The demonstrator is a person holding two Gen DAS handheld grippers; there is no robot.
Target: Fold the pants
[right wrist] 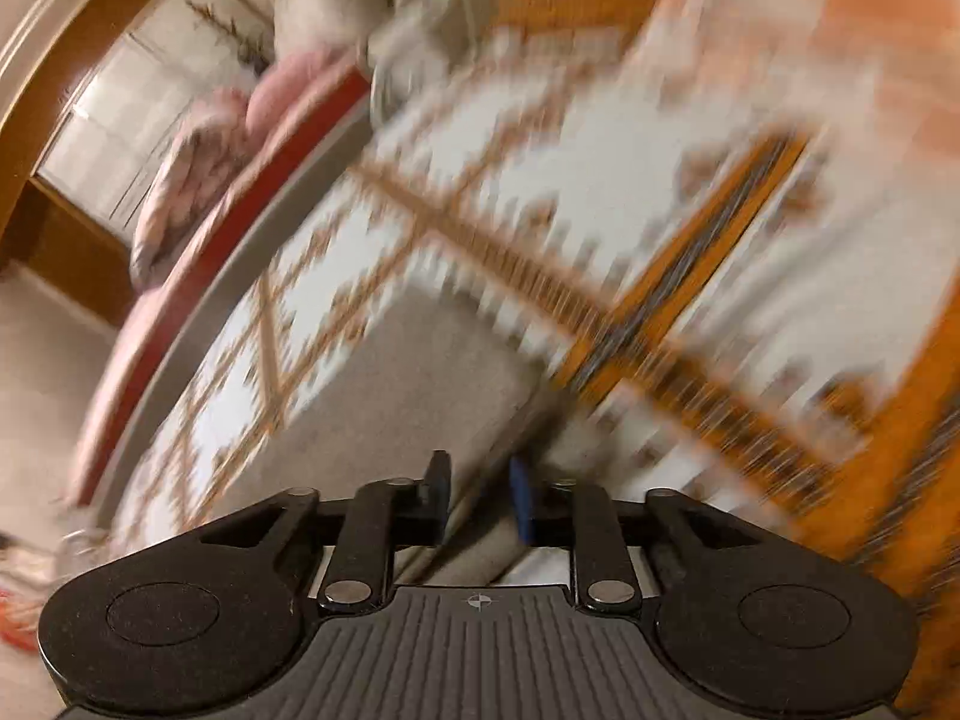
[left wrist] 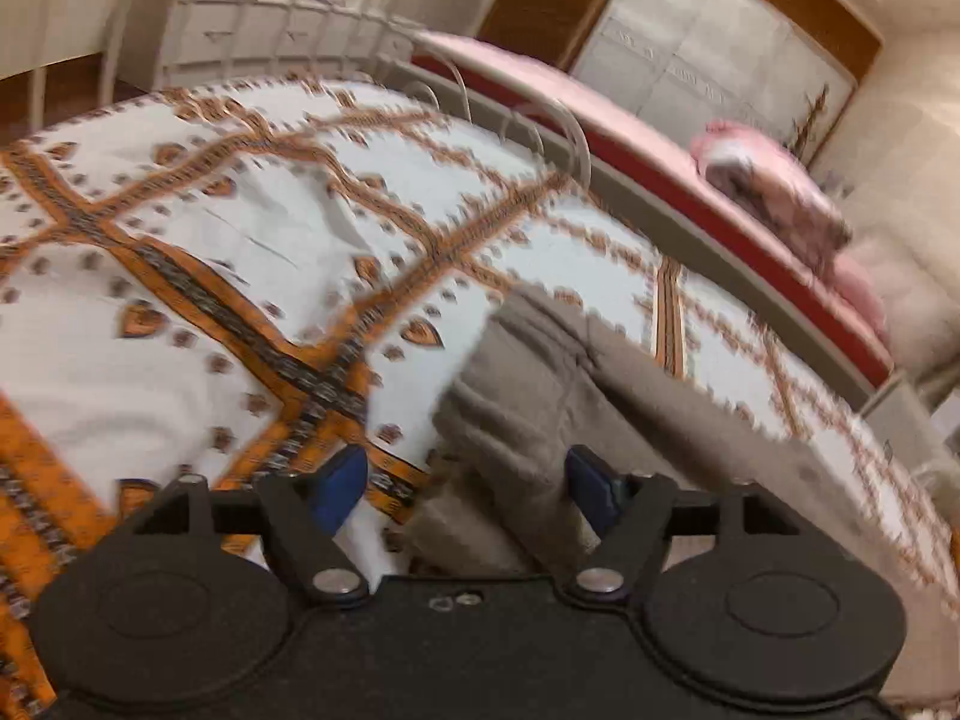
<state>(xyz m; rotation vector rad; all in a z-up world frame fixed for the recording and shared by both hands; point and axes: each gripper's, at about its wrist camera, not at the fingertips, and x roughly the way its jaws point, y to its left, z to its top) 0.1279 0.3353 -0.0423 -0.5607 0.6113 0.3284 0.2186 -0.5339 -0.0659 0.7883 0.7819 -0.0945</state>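
Observation:
Grey-beige pants lie folded on a white bedspread with orange patterned bands. My left gripper hovers just over the near end of the pants. Its blue pads stand wide apart and do not press on the cloth, so it is open. In the blurred right wrist view the pants form a flat grey panel on the bedspread. My right gripper sits at their near right edge. A narrow gap shows between its pads, with a fold of cloth below it.
A white metal bed rail runs along the far edge of the bed. Beyond it stands a second bed with a pink cover and a heap of pink blanket. A wardrobe and a white dresser line the walls.

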